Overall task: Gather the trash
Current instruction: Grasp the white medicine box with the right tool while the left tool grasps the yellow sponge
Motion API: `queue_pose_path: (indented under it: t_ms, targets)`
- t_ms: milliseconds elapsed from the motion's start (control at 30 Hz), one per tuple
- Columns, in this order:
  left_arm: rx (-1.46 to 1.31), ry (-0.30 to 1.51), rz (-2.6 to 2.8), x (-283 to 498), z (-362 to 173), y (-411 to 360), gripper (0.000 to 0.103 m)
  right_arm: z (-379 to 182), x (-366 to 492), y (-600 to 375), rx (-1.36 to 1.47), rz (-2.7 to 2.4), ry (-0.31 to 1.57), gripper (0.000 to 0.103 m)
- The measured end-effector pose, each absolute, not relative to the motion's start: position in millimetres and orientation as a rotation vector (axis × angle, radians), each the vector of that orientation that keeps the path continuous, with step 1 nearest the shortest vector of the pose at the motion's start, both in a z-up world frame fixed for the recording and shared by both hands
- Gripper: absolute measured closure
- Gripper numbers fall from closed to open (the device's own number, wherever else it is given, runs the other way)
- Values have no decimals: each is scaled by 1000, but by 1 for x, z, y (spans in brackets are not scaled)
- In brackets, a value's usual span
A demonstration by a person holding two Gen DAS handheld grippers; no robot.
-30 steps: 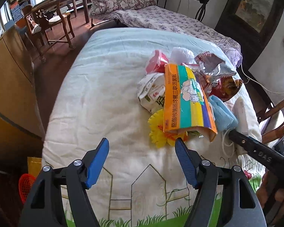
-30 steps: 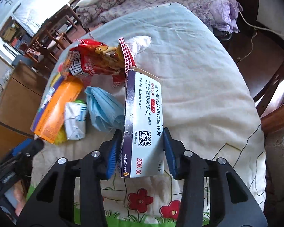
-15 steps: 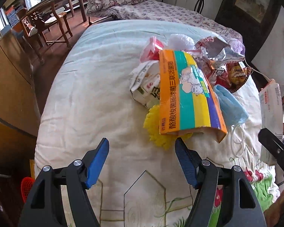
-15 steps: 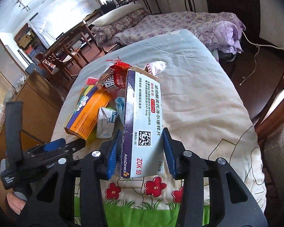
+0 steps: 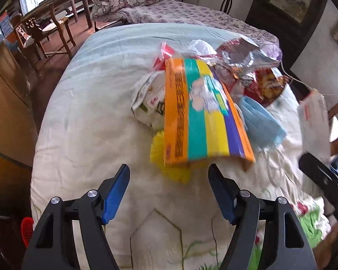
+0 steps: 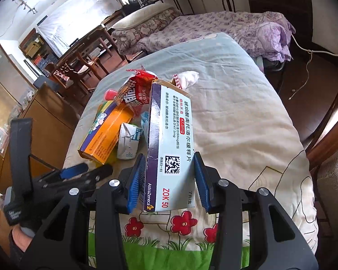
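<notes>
A heap of trash lies on the quilted bed [image 5: 90, 117]: a striped orange box [image 5: 198, 114], a white packet [image 5: 148, 99], a yellow puff [image 5: 169, 166], a blue face mask [image 5: 261, 123] and red foil snack bags [image 5: 254, 76]. My left gripper [image 5: 169, 191] hangs open just short of the orange box's near end, with nothing between its fingers. My right gripper [image 6: 170, 175] is shut on a pale blue medicine box [image 6: 171, 139], lifted above the bed. The same medicine box [image 5: 314, 121] shows at the right edge of the left wrist view.
A wooden cabinet [image 5: 6, 103] stands along the bed's left side, with a red basket [image 5: 26, 227] low beside it. Wooden chairs [image 5: 45, 31] and a second bed [image 5: 180, 11] lie beyond. A dark wooden chair [image 6: 331, 121] stands to the right.
My right gripper has lifted the medicine box up off the bed, away from the heap. My left gripper has edged forward and down toward the orange box.
</notes>
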State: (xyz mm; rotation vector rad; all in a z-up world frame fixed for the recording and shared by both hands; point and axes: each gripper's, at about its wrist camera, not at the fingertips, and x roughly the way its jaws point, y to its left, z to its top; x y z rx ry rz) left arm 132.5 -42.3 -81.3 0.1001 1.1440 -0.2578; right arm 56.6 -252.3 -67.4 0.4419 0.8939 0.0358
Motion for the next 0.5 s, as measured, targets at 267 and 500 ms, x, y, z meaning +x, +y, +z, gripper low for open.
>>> queue_pose_path:
  t_ms: [267,500]
  targets:
    - [149,1153,-281,144,-86,-59,57,-68,57,-252,440,35,899,59]
    - [72,1149,-323,129,-81,-37,62,-68,57,-252,448,36,900,59]
